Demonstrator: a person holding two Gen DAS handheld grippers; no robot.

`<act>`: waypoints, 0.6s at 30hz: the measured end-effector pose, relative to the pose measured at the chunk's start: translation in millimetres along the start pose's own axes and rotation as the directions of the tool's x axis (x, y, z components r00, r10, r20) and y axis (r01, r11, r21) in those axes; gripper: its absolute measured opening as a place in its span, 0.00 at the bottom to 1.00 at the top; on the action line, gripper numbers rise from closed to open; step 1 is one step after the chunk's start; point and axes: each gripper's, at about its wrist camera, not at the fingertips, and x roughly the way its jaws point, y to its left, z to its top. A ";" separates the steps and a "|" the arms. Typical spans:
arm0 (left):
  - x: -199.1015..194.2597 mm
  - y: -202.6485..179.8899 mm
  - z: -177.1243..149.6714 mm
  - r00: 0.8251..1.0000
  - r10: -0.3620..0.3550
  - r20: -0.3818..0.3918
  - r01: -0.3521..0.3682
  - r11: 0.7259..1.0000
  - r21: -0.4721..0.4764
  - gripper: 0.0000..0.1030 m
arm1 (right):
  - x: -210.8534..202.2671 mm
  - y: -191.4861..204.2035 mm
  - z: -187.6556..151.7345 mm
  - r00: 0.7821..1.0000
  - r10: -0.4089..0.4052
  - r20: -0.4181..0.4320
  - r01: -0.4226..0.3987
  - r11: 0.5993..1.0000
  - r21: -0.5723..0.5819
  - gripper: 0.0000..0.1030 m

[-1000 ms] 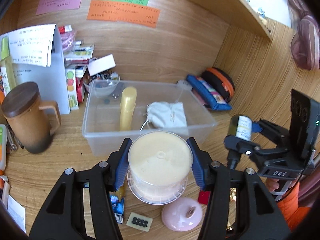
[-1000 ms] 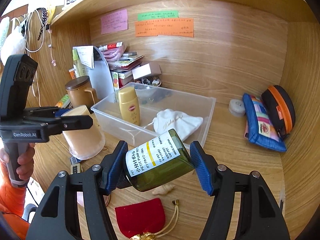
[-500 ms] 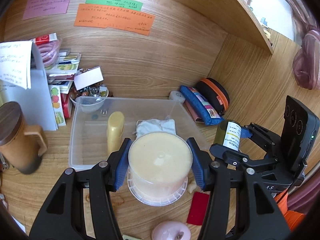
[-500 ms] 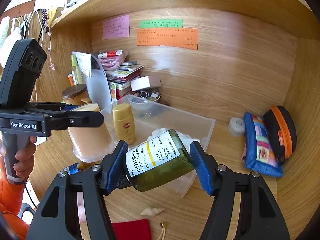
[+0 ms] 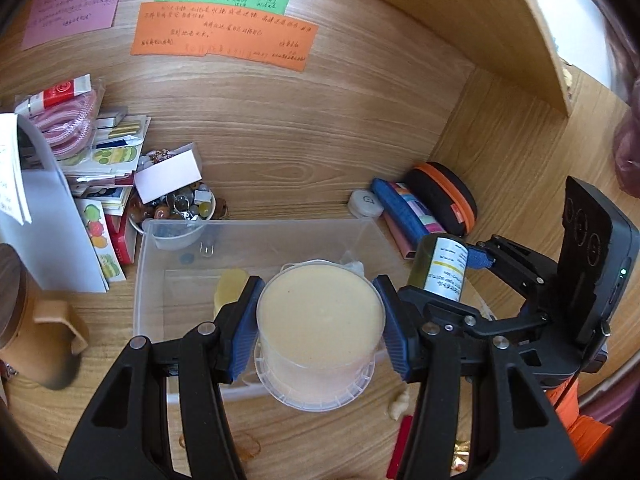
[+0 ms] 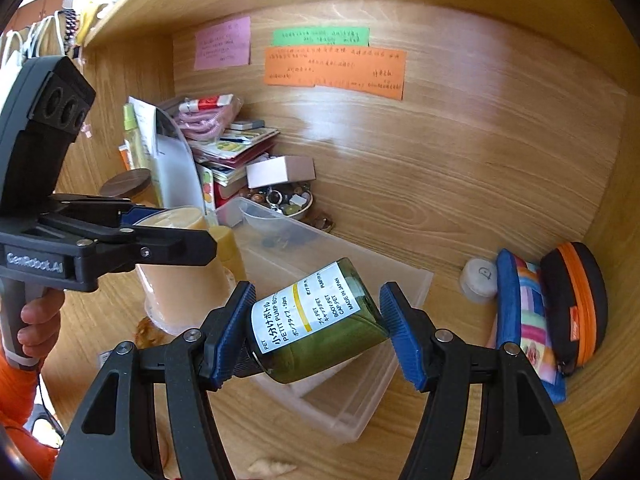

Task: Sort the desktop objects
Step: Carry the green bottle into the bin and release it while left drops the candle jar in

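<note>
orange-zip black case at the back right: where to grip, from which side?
Judging by its pose, the black case stands on edge, leaning on the blue pouch. Come from above and pinch across its thin width, fingers on the two flat faces, either side of the orange zip.

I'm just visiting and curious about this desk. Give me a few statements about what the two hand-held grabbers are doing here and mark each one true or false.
1. The left gripper holds a cream-coloured tub between its fingers. True.
2. The right gripper is empty. False: it grips a green pump bottle with a white label.
3. The clear plastic bin already has a yellow bottle inside. True.
4. The green note is stuck below the orange note on the back wall. False: the green one is above the orange one.
5. The blue pouch lies inside the clear plastic bin. False: it leans outside the bin, beside the black case with orange trim.
</note>
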 end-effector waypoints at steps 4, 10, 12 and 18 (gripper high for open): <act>6.0 1.1 6.0 1.000 -0.006 0.003 0.006 1.000 0.003 0.53 | 18.4 -8.1 4.5 0.999 -0.010 -0.030 0.010 1.000 -0.011 0.59; 25.4 2.0 10.0 1.000 0.012 -0.019 -0.012 1.000 0.014 0.53 | 42.1 -16.1 5.5 0.997 -0.015 -0.082 0.011 0.999 -0.044 0.59; 32.7 2.2 9.4 0.999 0.017 -0.034 -0.017 1.000 0.018 0.53 | 46.5 -17.0 4.2 0.996 0.004 -0.094 -0.009 0.999 -0.051 0.59; 48.5 -3.1 4.1 0.996 0.075 -0.048 -0.071 0.995 0.071 0.53 | 54.1 -18.4 0.6 0.994 0.006 -0.111 -0.016 0.996 -0.088 0.59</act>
